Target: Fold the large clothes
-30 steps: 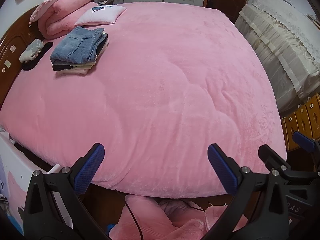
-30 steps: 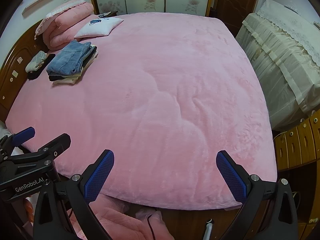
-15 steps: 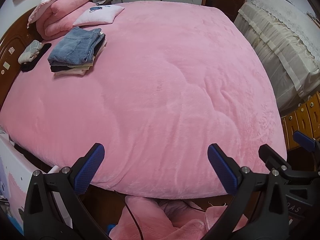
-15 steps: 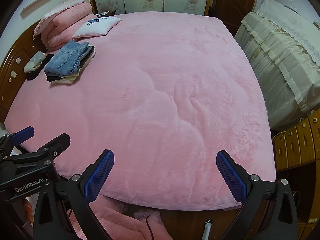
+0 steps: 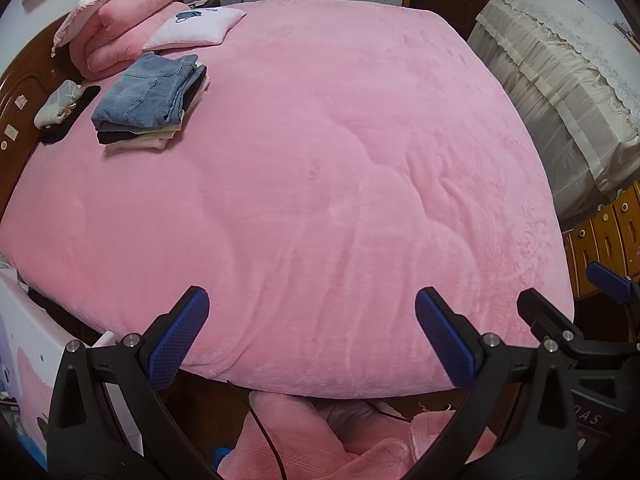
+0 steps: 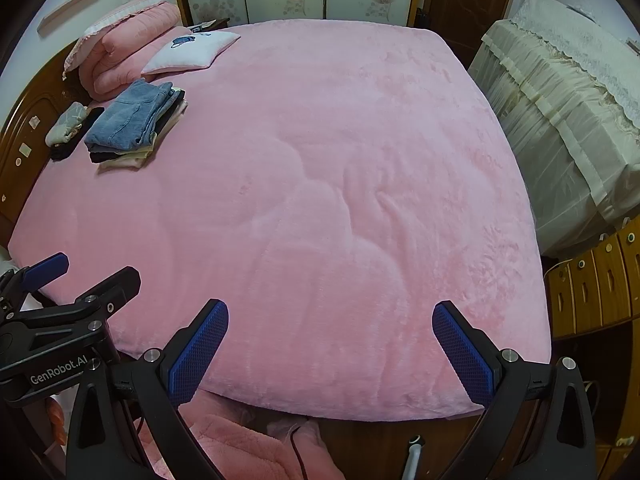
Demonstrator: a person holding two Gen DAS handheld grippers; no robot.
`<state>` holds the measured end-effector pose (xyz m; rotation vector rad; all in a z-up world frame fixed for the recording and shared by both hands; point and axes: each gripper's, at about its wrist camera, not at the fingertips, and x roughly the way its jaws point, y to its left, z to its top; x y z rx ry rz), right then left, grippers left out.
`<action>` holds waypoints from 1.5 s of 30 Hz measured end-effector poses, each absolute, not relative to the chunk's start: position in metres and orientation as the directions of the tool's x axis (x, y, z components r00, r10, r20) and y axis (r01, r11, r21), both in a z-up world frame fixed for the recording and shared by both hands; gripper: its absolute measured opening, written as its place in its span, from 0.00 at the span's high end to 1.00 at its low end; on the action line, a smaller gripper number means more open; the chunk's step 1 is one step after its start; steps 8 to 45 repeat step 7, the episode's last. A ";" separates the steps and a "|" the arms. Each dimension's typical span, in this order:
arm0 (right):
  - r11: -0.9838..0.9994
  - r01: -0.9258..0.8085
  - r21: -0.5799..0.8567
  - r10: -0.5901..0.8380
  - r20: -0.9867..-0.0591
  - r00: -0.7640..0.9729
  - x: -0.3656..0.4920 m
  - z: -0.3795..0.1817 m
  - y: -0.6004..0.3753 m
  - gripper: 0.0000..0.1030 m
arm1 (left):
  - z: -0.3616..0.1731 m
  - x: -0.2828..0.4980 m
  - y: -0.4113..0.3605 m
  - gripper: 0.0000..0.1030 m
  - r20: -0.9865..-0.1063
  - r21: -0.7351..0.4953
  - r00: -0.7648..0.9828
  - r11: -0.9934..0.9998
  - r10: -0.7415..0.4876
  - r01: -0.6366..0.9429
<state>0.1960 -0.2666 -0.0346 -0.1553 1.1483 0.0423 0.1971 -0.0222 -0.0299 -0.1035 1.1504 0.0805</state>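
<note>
Left gripper [image 5: 312, 330] wide open, nothing between its blue pads [image 5: 178, 340], held level above the near edge of the bed [image 5: 320, 160], pointing toward 12 o'clock. Not touching the pink blanket. Right gripper [image 6: 330, 346] same pose: spread wide, empty, hovering over the foot edge, pads [image 6: 198, 354] clear of the fabric. The two sit side by side; each view catches the other gripper at its edge, right one at 3 o'clock in the left view, left one at 9 o'clock in the right view with "GenRobot.AI" lettering.

Folded clothes stack [image 5: 148, 104], jeans on top with darker and cream layers under it, lies on the bed at 10 o'clock, well apart from both grippers. Just left of it a small grey bundle [image 5: 58, 104] on something black, by the wooden headboard [image 5: 16, 104]. Rolled pink quilt [image 5: 120, 36] and white pillow [image 5: 196, 28] at 11 o'clock.

Pink fleece garment [image 5: 304, 436] heaped on the floor at 6 o'clock, below the bed edge, a cord running over it; shows larger in the left view. Right view alone shows a white cylindrical item [image 6: 412, 456] low at 6 o'clock. Cream covered furniture [image 6: 560, 112] at 2 o'clock, wooden drawers [image 6: 592, 288] at 4 o'clock.
</note>
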 end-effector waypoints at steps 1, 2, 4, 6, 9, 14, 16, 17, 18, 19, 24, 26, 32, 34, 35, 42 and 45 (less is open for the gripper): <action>0.989 -0.112 -0.101 -0.046 -0.911 0.409 0.196 -0.035 -0.267 0.00 | -0.031 0.199 -0.023 0.01 -0.915 -0.040 0.404 0.993 0.009 -0.115; 0.989 -0.110 -0.099 -0.046 -0.912 0.408 0.196 -0.036 -0.268 0.00 | -0.032 0.199 -0.024 0.01 -0.916 -0.040 0.401 0.993 0.009 -0.114; 0.989 -0.109 -0.097 -0.045 -0.913 0.405 0.197 -0.038 -0.271 0.00 | -0.033 0.202 -0.026 0.01 -0.917 -0.040 0.398 0.993 0.009 -0.113; 0.990 -0.107 -0.095 -0.044 -0.913 0.405 0.197 -0.038 -0.271 0.00 | -0.035 0.202 -0.026 0.01 -0.919 -0.038 0.394 0.993 0.009 -0.113; 0.990 -0.106 -0.092 -0.042 -0.914 0.404 0.198 -0.039 -0.272 0.00 | -0.036 0.203 -0.026 0.01 -0.920 -0.037 0.392 0.993 0.010 -0.112; 0.990 -0.106 -0.092 -0.042 -0.914 0.404 0.198 -0.039 -0.272 0.00 | -0.036 0.203 -0.026 0.01 -0.920 -0.037 0.392 0.993 0.010 -0.112; 0.990 -0.106 -0.092 -0.042 -0.914 0.404 0.198 -0.039 -0.272 0.00 | -0.036 0.203 -0.026 0.01 -0.920 -0.037 0.392 0.993 0.010 -0.112; 0.990 -0.106 -0.092 -0.042 -0.914 0.404 0.198 -0.039 -0.272 0.00 | -0.036 0.203 -0.026 0.01 -0.920 -0.037 0.392 0.993 0.010 -0.112; 0.990 -0.106 -0.092 -0.042 -0.914 0.404 0.198 -0.039 -0.272 0.00 | -0.036 0.203 -0.026 0.01 -0.920 -0.037 0.392 0.993 0.010 -0.112; 0.990 -0.106 -0.092 -0.042 -0.914 0.404 0.198 -0.039 -0.272 0.00 | -0.036 0.203 -0.026 0.01 -0.920 -0.037 0.392 0.993 0.010 -0.112; 0.990 -0.106 -0.092 -0.042 -0.914 0.404 0.198 -0.039 -0.272 0.00 | -0.036 0.203 -0.026 0.01 -0.920 -0.037 0.392 0.993 0.010 -0.112; 0.990 -0.106 -0.092 -0.042 -0.914 0.404 0.198 -0.039 -0.272 0.00 | -0.036 0.203 -0.026 0.01 -0.920 -0.037 0.392 0.993 0.010 -0.112; 0.990 -0.106 -0.092 -0.042 -0.914 0.404 0.198 -0.039 -0.272 0.00 | -0.036 0.203 -0.026 0.01 -0.920 -0.037 0.392 0.993 0.010 -0.112; 0.990 -0.106 -0.092 -0.042 -0.914 0.404 0.198 -0.039 -0.272 0.00 | -0.036 0.203 -0.026 0.01 -0.920 -0.037 0.392 0.993 0.010 -0.112; 0.990 -0.106 -0.092 -0.042 -0.914 0.404 0.198 -0.039 -0.272 0.00 | -0.036 0.203 -0.026 0.01 -0.920 -0.037 0.392 0.993 0.010 -0.112; 0.990 -0.106 -0.092 -0.042 -0.914 0.404 0.198 -0.039 -0.272 0.00 | -0.036 0.203 -0.026 0.01 -0.920 -0.037 0.392 0.993 0.010 -0.112; 0.990 -0.106 -0.092 -0.042 -0.914 0.404 0.198 -0.039 -0.272 0.00 | -0.036 0.203 -0.026 0.01 -0.920 -0.037 0.392 0.993 0.010 -0.112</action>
